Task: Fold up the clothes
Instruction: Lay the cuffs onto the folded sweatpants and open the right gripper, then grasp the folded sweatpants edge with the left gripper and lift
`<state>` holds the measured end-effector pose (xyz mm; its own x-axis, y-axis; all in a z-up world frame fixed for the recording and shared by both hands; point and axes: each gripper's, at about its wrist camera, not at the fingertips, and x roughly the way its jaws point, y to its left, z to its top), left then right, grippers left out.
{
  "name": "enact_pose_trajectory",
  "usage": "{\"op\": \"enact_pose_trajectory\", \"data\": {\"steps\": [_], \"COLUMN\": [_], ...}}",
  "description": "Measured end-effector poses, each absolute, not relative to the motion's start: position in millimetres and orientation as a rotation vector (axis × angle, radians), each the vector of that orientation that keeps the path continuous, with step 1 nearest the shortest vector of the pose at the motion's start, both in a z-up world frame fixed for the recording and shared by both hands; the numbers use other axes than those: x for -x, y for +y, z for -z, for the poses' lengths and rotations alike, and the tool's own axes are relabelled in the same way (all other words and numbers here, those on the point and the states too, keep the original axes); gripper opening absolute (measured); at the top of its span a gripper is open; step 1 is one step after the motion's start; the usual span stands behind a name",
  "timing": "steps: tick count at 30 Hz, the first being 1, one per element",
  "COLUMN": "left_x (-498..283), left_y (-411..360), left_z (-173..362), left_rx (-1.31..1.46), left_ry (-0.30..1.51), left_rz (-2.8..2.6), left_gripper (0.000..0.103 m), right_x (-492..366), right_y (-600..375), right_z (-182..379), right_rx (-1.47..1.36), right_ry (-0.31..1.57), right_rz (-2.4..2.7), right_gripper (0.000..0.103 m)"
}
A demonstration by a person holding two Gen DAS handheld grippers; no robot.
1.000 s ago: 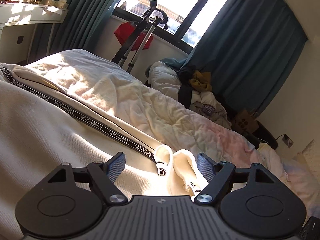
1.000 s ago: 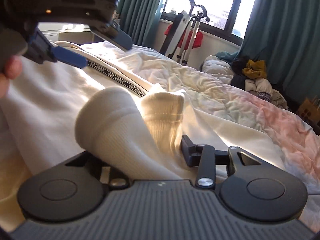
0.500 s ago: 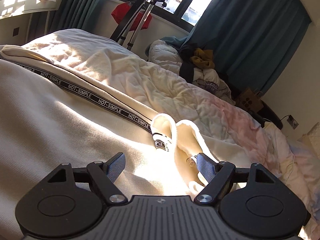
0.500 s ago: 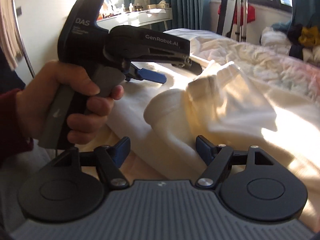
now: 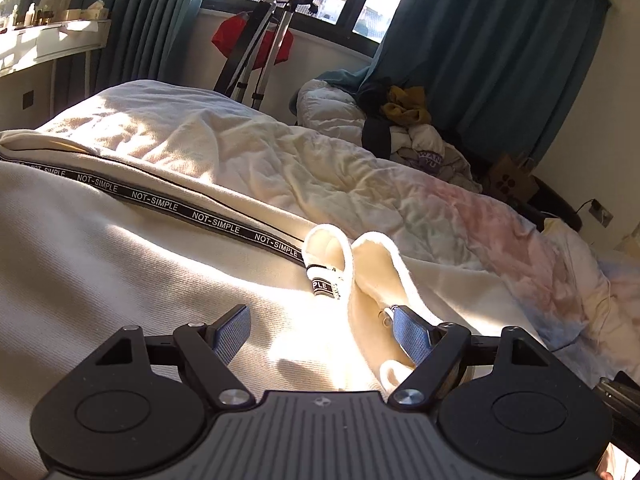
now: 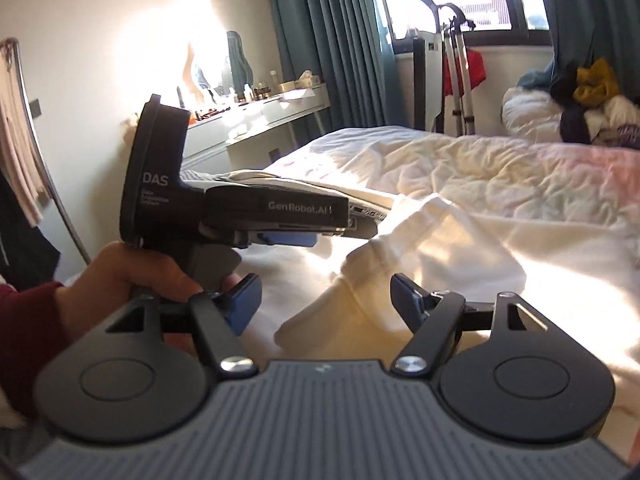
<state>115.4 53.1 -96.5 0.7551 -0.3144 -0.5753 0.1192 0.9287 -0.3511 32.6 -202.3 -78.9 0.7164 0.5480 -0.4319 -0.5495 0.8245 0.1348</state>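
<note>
A cream garment (image 5: pixel 120 272) with a black "NOT-SIMPLE" tape stripe (image 5: pixel 168 204) lies spread on the bed. Its ribbed cuffs (image 5: pixel 360 264) curl up just ahead of my left gripper (image 5: pixel 320 330), which is open and low over the fabric; its right fingertip (image 5: pixel 408 334) touches the cuff fold. In the right wrist view the garment's cuff end (image 6: pixel 376 264) lies between the jaws of my open, empty right gripper (image 6: pixel 324 302). The left gripper's body (image 6: pixel 240 212), held in a hand, shows at left there.
The bed has a rumpled cream and pink duvet (image 5: pixel 360 176). A pile of clothes (image 5: pixel 404 120) lies by the teal curtains. A folded metal stand (image 5: pixel 260 48) with a red cloth leans under the window. A dressing table (image 6: pixel 256 116) stands at the left wall.
My right gripper has let go of the white cuff, opened and swung left so the other gripper comes into view. My left gripper has stayed open, moving slightly forward to the cuffs.
</note>
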Motion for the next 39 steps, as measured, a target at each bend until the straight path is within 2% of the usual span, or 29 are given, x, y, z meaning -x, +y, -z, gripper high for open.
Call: {"op": "enact_pose_trajectory", "data": {"steps": [9, 10, 12, 15, 16, 19, 28, 32, 39], "left_x": [-120.1, -120.3, -120.8, -122.8, -123.1, -121.3, -119.2, -116.1, -78.7], "left_y": [47.6, 48.8, 51.2, 51.4, 48.5, 45.4, 51.1, 53.7, 89.5], "left_z": [107.2, 107.6, 108.3, 110.1, 110.8, 110.9, 110.1, 107.2, 88.2], "left_rx": [0.223, 0.231, 0.249, 0.236, 0.205, 0.18, 0.207, 0.221, 0.34], "left_ry": [0.723, 0.723, 0.724, 0.732, 0.736, 0.727, 0.718, 0.708, 0.687], "left_rz": [0.187, 0.187, 0.187, 0.189, 0.182, 0.181, 0.178, 0.169, 0.086], "left_gripper": [0.078, 0.078, 0.078, 0.078, 0.078, 0.079, 0.079, 0.079, 0.079], "right_x": [-66.4, -69.9, -74.1, -66.3, -63.6, -58.8, -43.0, -54.2, -52.0], "right_y": [-186.7, -185.9, -185.7, -186.2, -187.0, -190.7, -193.1, -184.7, -187.9], "right_z": [117.9, 122.1, 129.2, 124.2, 121.0, 113.4, 98.6, 129.0, 122.9], "right_rx": [0.223, 0.234, 0.24, 0.241, 0.235, 0.211, 0.164, 0.22, 0.17], "right_ry": [0.481, 0.481, 0.482, 0.445, 0.435, 0.427, 0.437, 0.544, 0.535], "right_rz": [-0.468, -0.45, -0.426, -0.438, -0.441, -0.452, -0.465, -0.468, -0.468], "right_gripper": [0.062, 0.05, 0.034, 0.016, 0.013, 0.01, 0.009, 0.008, 0.01]}}
